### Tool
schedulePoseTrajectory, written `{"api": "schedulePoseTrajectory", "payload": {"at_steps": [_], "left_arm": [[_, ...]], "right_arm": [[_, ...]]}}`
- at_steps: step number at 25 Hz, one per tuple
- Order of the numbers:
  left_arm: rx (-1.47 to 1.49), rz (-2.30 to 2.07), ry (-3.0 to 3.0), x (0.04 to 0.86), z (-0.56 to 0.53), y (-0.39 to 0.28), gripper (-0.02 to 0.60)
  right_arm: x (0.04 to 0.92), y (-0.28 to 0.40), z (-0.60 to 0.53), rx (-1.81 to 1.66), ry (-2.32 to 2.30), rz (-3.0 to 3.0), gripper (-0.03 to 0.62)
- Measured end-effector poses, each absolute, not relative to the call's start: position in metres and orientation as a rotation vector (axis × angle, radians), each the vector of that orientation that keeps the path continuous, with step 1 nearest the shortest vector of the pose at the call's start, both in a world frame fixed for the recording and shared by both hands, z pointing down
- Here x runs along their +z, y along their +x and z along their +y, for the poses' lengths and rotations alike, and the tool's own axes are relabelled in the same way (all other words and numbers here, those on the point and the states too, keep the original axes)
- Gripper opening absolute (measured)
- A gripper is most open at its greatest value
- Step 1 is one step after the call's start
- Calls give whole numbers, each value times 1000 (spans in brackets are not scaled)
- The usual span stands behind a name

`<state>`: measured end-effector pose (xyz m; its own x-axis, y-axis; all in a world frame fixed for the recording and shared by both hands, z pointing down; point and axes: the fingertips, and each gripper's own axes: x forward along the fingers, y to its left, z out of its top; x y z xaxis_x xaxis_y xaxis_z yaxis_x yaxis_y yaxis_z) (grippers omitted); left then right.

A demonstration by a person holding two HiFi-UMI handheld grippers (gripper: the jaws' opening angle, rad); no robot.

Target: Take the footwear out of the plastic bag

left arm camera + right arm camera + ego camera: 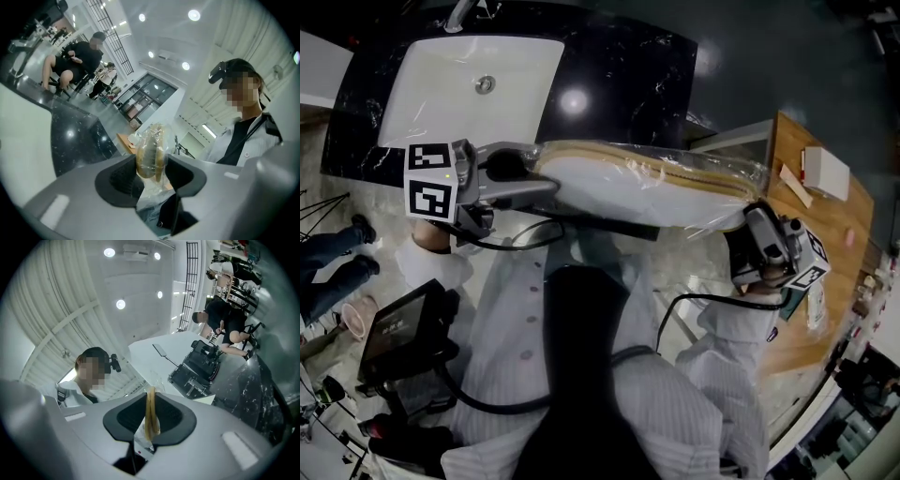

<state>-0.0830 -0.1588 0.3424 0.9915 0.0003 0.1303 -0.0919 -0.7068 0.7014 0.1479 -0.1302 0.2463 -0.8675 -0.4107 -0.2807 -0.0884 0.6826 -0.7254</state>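
Observation:
A white slipper with a tan sole edge (637,183) lies lengthwise inside a clear plastic bag, held in the air in front of my chest. My left gripper (539,178) is at its left end, jaws spread. In the left gripper view the bagged slipper end (150,154) sits between the open jaws of that gripper (151,174), loose plastic hanging below. My right gripper (748,214) holds the right end. In the right gripper view the thin tan edge (151,413) is pinched between that gripper's (151,422) pads.
Beyond the slipper is a black marble counter (619,75) with a white sink (473,84) and faucet (459,14). A wooden table (825,244) with a white box (825,173) stands at the right. Someone's legs (337,248) show at the left.

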Motion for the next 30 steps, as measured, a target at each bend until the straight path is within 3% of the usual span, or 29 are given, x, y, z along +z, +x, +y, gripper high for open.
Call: {"api": "schedulePoseTrajectory", "payload": {"at_steps": [17,30], "left_arm": [[189,-119,2243,353,-163,-101,164],[161,-119,2267,345,-166,-106,143]], "right_arm": [[285,125,-118,-896,-596,3036,92],[290,133,-119,-991,-535,2960,74]]}}
